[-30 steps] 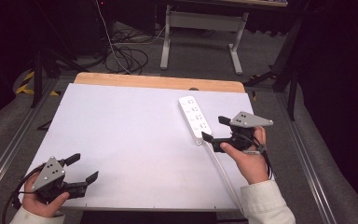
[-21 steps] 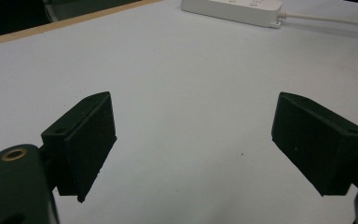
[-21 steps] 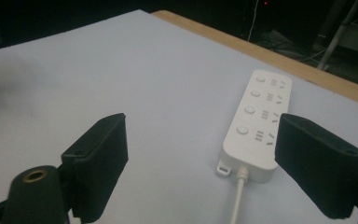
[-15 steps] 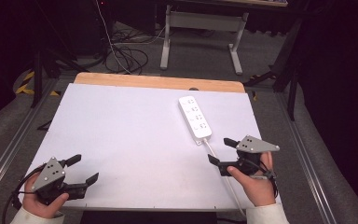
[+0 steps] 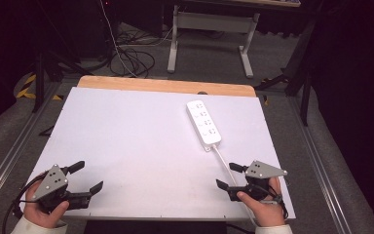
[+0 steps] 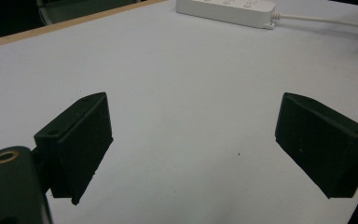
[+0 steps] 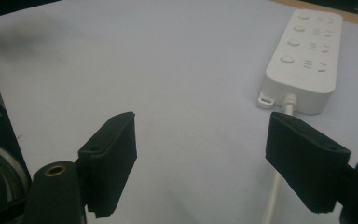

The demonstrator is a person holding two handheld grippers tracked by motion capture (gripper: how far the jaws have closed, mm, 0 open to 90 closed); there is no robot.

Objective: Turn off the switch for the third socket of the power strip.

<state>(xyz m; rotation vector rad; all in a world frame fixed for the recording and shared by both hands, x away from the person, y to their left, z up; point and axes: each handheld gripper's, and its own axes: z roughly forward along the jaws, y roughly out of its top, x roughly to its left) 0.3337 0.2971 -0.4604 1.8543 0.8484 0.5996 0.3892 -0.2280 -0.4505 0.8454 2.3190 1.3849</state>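
Your left gripper (image 5: 84, 177) sits at about seven o'clock on the table (image 5: 136, 141), near its front-left corner, with your hand (image 5: 41, 207) wrapped round the grip. Its two black jaws are spread wide and hold nothing; in the left gripper view they are blocky, matte wedges (image 6: 77, 140) with flat inner faces, hanging over bare surface. A grey three-cornered plate with small holes caps the tool, and a dark cable loops off its left side.

The table top is a smooth, matte white sheet with a strip of pale wood showing along its far edge at twelve o'clock.

At about two o'clock lies the power strip (image 5: 203, 124), a long, rounded white plastic bar set at a slant, its near end toward five o'clock. In the right gripper view it (image 7: 307, 56) shows a row of round buttons beside the socket slots and a small loop tab at its near corner. Its white cord (image 5: 222, 158) leaves the near end and runs toward the front-right.

Your right gripper (image 5: 228, 176) rests at about five o'clock, jaws parted and empty, well short of the strip. The cord (image 7: 276, 186) passes just beside its right jaw in the right gripper view; I cannot tell whether they touch.
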